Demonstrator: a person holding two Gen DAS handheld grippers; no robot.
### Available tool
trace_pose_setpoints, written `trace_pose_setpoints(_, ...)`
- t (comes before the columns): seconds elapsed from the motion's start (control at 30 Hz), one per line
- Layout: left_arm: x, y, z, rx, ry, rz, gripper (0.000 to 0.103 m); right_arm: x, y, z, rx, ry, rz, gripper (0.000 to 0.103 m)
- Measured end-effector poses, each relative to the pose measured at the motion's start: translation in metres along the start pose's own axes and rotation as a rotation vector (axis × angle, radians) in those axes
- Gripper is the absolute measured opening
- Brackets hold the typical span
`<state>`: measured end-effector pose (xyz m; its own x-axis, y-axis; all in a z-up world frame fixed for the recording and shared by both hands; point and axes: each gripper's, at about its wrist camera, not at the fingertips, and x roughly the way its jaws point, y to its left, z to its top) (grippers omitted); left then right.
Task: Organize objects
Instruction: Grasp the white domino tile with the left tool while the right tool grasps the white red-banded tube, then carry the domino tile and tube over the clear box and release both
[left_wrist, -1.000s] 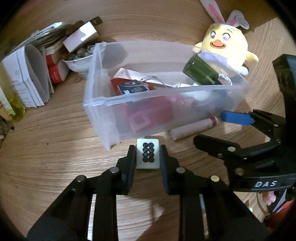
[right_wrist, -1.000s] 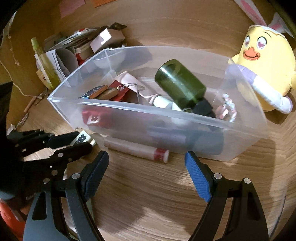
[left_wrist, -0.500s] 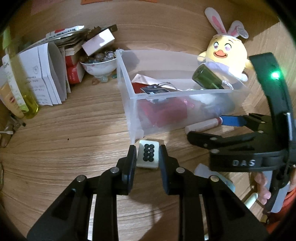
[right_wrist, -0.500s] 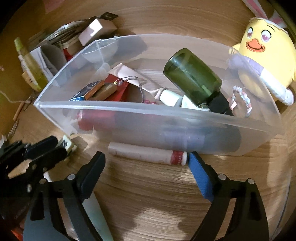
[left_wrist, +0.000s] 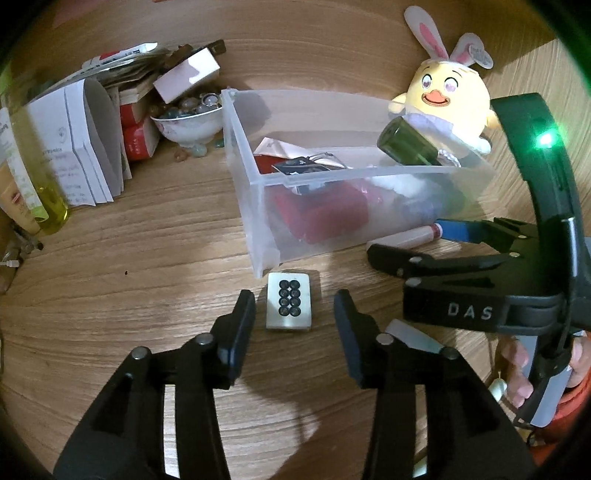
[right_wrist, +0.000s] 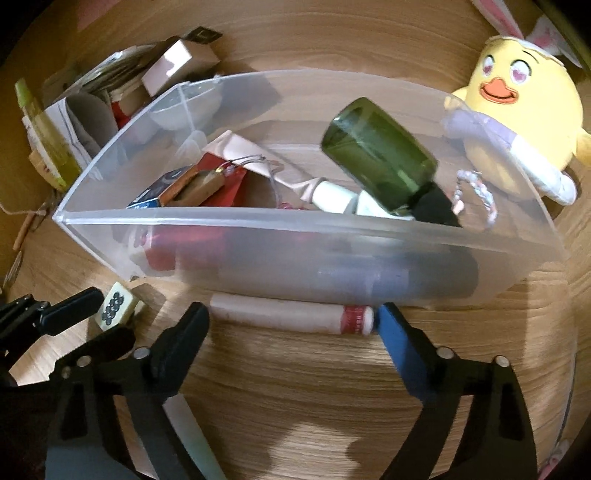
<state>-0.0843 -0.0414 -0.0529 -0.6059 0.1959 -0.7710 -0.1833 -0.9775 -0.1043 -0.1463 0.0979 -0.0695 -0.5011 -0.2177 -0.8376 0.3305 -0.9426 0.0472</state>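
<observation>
Left wrist view: my left claw (left_wrist: 294, 319) is opening, pads clear of the mahjong tile (left_wrist: 289, 305) lying flat on the desk (left_wrist: 129, 295) between them, just short of the clear bin (left_wrist: 258, 206).

Right wrist view: my right claw (right_wrist: 291, 325) is closing, still spread, around the white tube (right_wrist: 291, 316) against the bin wall. Risk: closing endwise may skid the tube. Only this view shows the bin's green bottle (right_wrist: 380, 166) fully.

plush chick (right_wrist: 517, 110) ears cropped, bin (right_wrist: 295, 236) lower contents blurred
</observation>
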Motion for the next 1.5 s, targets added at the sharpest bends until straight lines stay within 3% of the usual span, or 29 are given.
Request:
trace_pose_setpoints(0.2, 0.005, -0.003, 0.002, 0.010, 0.007, 0.023, 0.044, -0.005, -0.010, -0.003, 0.014, -0.016, 0.018, 0.083)
trace_pose_setpoints(0.27, 0.005, -0.004, 0.002, 0.021, 0.004, 0.023, 0.024, -0.008, -0.014, -0.006, 0.025, -0.018, 0.043, 0.083)
trace_pose_setpoints(0.5, -0.004, -0.001, 0.000, 0.003, -0.025, -0.013, 0.024, -0.027, -0.032, -0.023, 0.065, -0.040, 0.113, 0.083)
trace_pose_setpoints(0.83, -0.022, -0.012, 0.000, -0.020, -0.071, 0.035, 0.024, -0.056, -0.031, -0.027, 0.001, -0.128, 0.085, 0.083)
trace_pose_setpoints(1.5, -0.074, -0.023, 0.041, -0.032, -0.247, 0.021, 0.024, -0.096, -0.035, -0.010, -0.043, -0.269, 0.074, 0.083)
